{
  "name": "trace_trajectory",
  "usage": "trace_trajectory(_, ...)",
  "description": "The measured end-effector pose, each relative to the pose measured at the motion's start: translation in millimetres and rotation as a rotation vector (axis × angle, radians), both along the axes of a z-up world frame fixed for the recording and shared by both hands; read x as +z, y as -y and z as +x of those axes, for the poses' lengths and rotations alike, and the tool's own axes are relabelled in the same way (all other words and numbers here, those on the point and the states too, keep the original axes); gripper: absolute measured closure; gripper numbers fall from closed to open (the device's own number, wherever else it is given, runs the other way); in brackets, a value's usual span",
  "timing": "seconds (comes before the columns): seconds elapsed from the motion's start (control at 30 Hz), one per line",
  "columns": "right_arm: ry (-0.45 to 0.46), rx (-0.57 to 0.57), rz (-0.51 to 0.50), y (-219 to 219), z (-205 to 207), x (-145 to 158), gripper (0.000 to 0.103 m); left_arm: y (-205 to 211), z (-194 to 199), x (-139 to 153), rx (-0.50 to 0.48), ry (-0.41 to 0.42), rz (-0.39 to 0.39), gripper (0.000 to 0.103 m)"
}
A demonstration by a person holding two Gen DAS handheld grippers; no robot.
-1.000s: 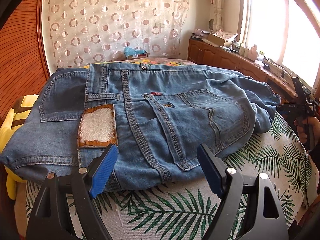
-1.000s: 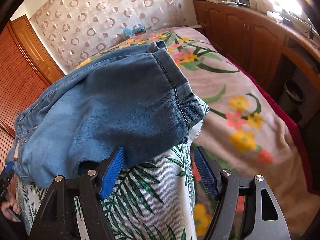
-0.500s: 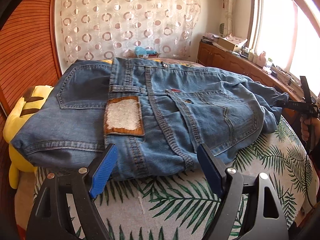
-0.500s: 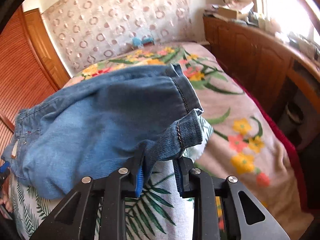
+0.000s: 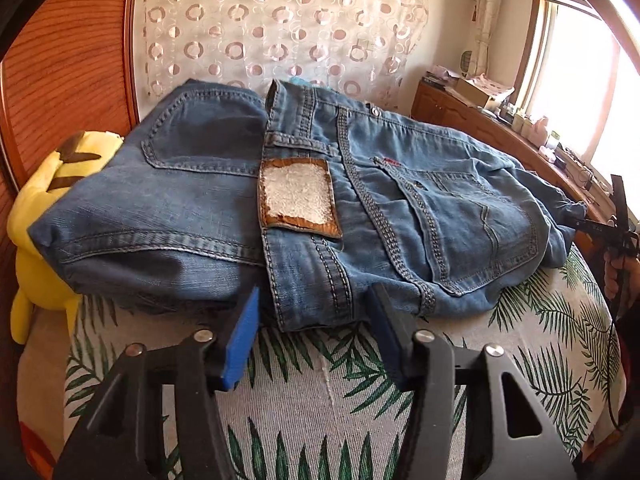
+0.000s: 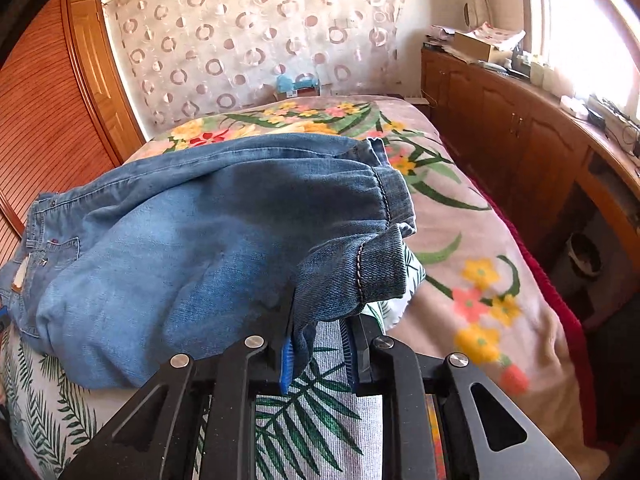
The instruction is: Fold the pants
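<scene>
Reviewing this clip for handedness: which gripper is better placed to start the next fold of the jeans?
Right. The right gripper is already shut on the jeans at the leg hem, while the left gripper is open, its fingers just short of the waistband edge.

The pants lie folded on the leaf-print cloth, which covers the near end of the bed. The plush toy sits left of the pants, against the wooden panel. The curtain hangs behind the bed. The cabinet stands along the right, under the window.
</scene>
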State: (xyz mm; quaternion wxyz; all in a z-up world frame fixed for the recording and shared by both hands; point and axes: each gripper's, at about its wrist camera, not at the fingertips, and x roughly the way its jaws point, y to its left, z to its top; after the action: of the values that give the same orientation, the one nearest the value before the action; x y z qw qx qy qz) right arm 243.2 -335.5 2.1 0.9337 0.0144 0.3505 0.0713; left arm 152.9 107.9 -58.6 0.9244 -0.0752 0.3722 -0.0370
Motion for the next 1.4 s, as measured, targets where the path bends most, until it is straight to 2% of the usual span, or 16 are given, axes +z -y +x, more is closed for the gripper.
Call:
trace_trajectory(0.23, -0.013, -0.004, -0.016, -6, -2, 7, 0.083, 5, 9, -6, -0.020, -0.038, 0.007, 0.052)
trace_trajectory(0.27, -0.016, -0.005, -0.017, -7, -2, 6, 0.083, 8, 8, -5, -0.034, -0.032, 0.014, 0.054)
trace_trajectory(0.33, -0.023, -0.005, -0.014, -7, 0, 6, 0.083, 14, 5, -1, -0.038, -0.004, 0.050, 0.066)
trace_trajectory(0.43, -0.024, -0.001, 0.000, -6, 0, 6, 0.083, 14, 2, 5, -0.057, 0.019, 0.035, 0.077)
trace_trajectory(0.6, -0.006, 0.012, -0.006, -7, -1, 11, 0.085, 17, 2, 16, -0.070, 0.052, 0.050, 0.086)
trace_trajectory(0.77, 0.049, 0.011, -0.032, -9, -9, 22, 0.087, 15, -5, 41, -0.052, 0.129, 0.058, 0.089)
trace_trajectory(0.97, 0.126, -0.003, -0.043, -9, -29, 50, 0.088, 9, -17, 68, -0.043, 0.200, 0.061, 0.093)
trace_trajectory(1.17, 0.192, 0.011, -0.062, -15, -65, 71, 0.088, 7, -36, 83, -0.042, 0.258, 0.065, 0.096)
trace_trajectory(1.4, 0.233, 0.029, -0.061, -13, -118, 74, 0.088, -6, -67, 99, -0.024, 0.309, 0.042, 0.096)
